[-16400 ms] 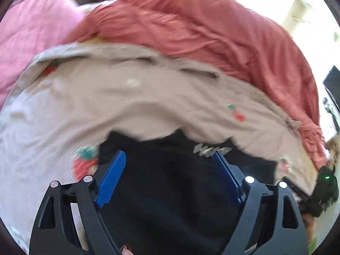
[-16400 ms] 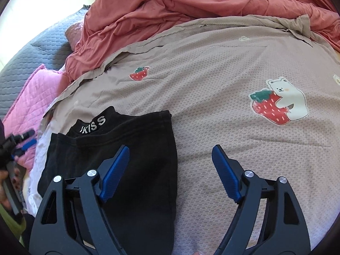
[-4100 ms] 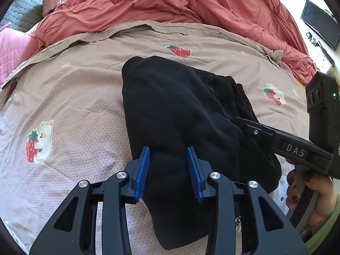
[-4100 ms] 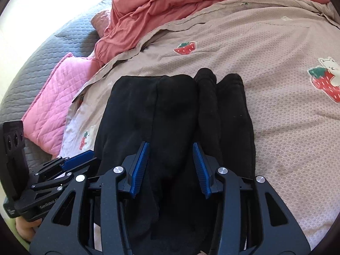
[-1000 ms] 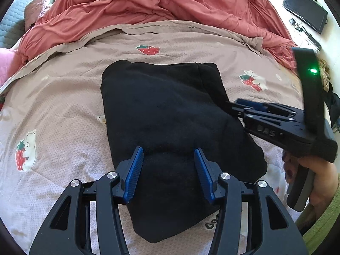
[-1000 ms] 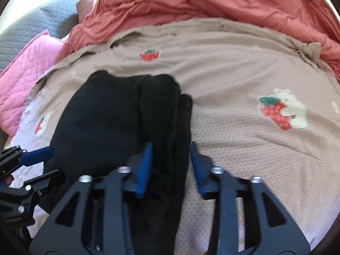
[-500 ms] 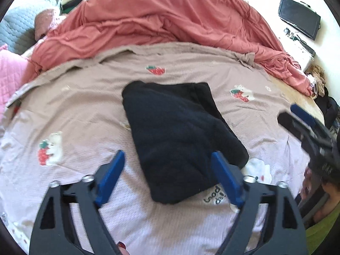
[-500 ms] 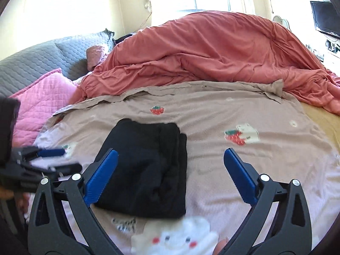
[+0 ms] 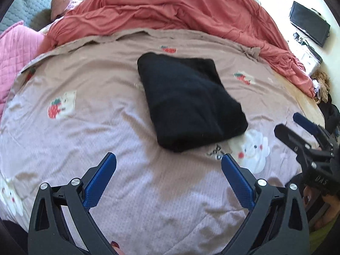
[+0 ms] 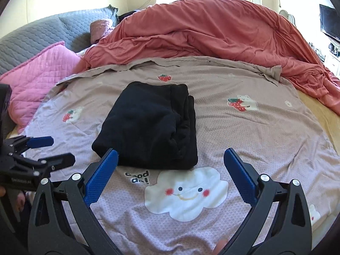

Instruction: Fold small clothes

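A black garment (image 9: 189,102) lies folded into a compact rectangle on the mauve printed bedsheet (image 9: 85,127); it also shows in the right wrist view (image 10: 148,125). My left gripper (image 9: 167,167) is open and empty, held back from the garment's near edge. My right gripper (image 10: 170,167) is open and empty, just short of the garment's near edge. Each gripper shows at the side of the other's view: the right one (image 9: 297,127), the left one (image 10: 48,150).
A rumpled coral duvet (image 10: 212,34) is piled across the far side of the bed. A pink quilted pillow (image 10: 40,74) and a grey headboard (image 10: 38,34) are at the left. A dark screen (image 9: 308,25) stands at the far right.
Both grippers opened wide, let go of the folded black garment and pulled back and up from it. The garment now lies alone on the sheet.
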{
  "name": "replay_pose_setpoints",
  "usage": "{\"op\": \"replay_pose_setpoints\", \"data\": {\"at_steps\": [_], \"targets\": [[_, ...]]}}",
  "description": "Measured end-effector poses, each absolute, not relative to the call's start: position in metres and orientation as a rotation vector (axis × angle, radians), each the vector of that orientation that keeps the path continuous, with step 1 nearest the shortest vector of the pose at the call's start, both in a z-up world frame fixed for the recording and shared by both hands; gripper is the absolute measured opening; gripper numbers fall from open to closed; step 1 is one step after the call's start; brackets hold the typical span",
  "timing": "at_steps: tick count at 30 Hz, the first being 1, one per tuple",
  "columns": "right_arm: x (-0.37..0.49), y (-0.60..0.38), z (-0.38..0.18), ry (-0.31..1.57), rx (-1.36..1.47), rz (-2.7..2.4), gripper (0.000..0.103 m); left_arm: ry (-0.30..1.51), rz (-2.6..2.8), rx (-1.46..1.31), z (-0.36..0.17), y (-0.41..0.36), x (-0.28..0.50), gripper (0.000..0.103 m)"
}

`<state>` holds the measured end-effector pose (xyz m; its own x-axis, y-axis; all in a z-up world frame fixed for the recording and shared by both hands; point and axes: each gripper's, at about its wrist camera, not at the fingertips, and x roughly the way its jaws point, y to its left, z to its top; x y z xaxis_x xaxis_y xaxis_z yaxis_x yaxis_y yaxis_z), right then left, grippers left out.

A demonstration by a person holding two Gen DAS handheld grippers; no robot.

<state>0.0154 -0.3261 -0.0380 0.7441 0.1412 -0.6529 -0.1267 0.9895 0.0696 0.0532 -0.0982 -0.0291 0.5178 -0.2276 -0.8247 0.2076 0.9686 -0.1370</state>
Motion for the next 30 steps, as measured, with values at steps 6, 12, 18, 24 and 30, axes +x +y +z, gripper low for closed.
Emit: {"op": "replay_pose_setpoints", "data": {"at_steps": [6, 12, 18, 24, 30], "targets": [[0.0142, -0.3271, -0.0407, 0.723, 0.027, 0.136, 0.094, 0.986, -0.252, -0.035, -0.0296, -0.0990, 0.0517, 0.099], [0.0154, -0.3259, -0.0431, 0.733, 0.020, 0.130, 0.094, 0.983, -0.236, -0.045, -0.0284, -0.0958, 0.0531, 0.099], [0.0156, -0.3257, -0.0442, 0.736, 0.019, 0.124, 0.094, 0.981, -0.232, -0.041, -0.0273, -0.0940, 0.0535, 0.099], [0.0160, -0.3257, -0.0442, 0.736, 0.015, 0.120, 0.094, 0.978, -0.197, -0.016, -0.0248, -0.0943, 0.0532, 0.099], [0.0155, -0.3267, -0.0444, 0.738, 0.010, 0.117, 0.094, 0.982, -0.180, -0.027, -0.0239, -0.0898, 0.0552, 0.099]]}}
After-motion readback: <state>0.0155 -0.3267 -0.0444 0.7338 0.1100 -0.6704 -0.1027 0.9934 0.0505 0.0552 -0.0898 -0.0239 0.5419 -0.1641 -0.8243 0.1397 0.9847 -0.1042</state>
